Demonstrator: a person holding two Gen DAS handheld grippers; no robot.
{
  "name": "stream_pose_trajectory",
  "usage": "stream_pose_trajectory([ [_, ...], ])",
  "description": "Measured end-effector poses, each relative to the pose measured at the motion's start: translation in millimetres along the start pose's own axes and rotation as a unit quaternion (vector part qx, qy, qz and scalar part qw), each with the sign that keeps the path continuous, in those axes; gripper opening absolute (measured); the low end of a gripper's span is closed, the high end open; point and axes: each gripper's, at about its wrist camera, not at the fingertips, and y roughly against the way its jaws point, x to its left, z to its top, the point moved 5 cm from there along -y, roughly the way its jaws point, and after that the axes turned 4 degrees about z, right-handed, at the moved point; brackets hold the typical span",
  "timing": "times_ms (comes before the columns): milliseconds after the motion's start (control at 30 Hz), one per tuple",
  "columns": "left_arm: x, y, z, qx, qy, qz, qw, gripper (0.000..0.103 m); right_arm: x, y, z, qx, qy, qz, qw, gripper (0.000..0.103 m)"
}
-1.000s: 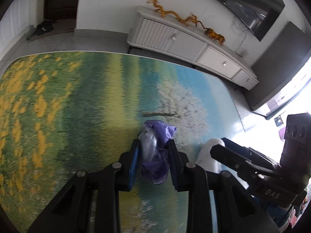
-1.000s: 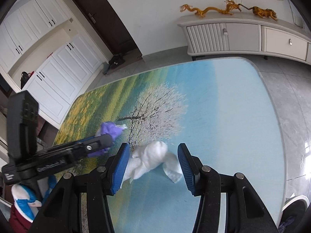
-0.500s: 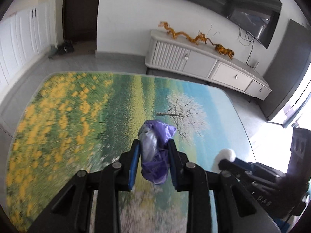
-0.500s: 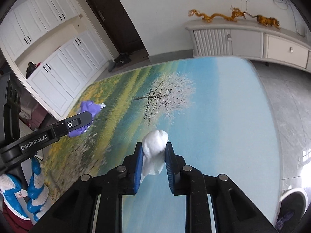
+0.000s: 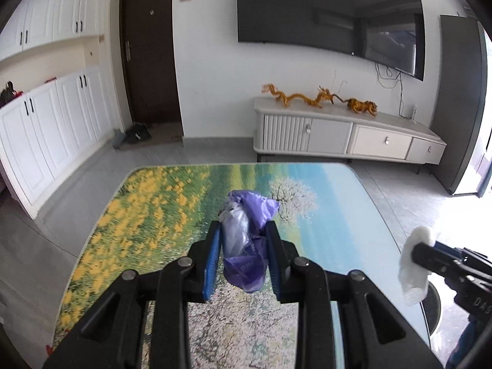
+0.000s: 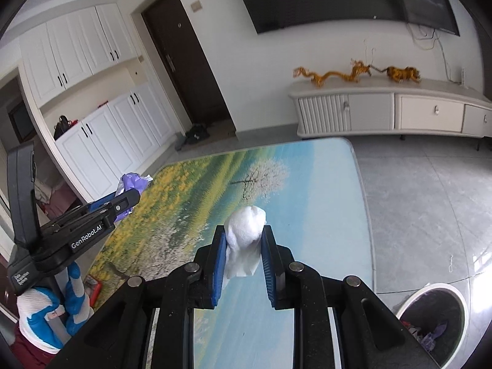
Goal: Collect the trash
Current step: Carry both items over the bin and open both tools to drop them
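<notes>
Both pieces of trash are off the worktop now, where a second ago my right gripper's pads stood apart around the tissue as it lay on the printed cover. At nine o'clock in my right-hand view, my left gripper, held in a blue-and-white gloved hand, stays clamped on the crumpled purple wrapper, its pads pressing the plastic from both sides as they did a second ago. At centre, my right gripper has closed on the white tissue wad, which now hangs between the blue pads clear of the surface; seen from the left, that same wad sits out at three o'clock. Both grippers have lifted, so the painted meadow and white tree lie farther below, and no other litter shows on the part of the worktop in view. At five o'clock in the right-hand view, the white-rimmed bin stands on the floor just off the worktop's corner, with scraps already inside. As I judge it, pickup is done and the carry to the bin comes next, the tissue nearer to it than the wrapper.
</notes>
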Motion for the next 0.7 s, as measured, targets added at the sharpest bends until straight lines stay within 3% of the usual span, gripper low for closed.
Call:
stream_pose_trajectory([
  [300, -11, 53, -7, -0.038, -0.014, 0.010, 0.9991, 0.027, 12, 49, -11, -0.034, 0.008, -0.006, 0.999, 0.021],
  [700, -39, 93, -15, -0.062, -0.040, 0.011, 0.9972, 0.027, 6, 89, -20, -0.069, 0.012, -0.018, 0.997, 0.021],
])
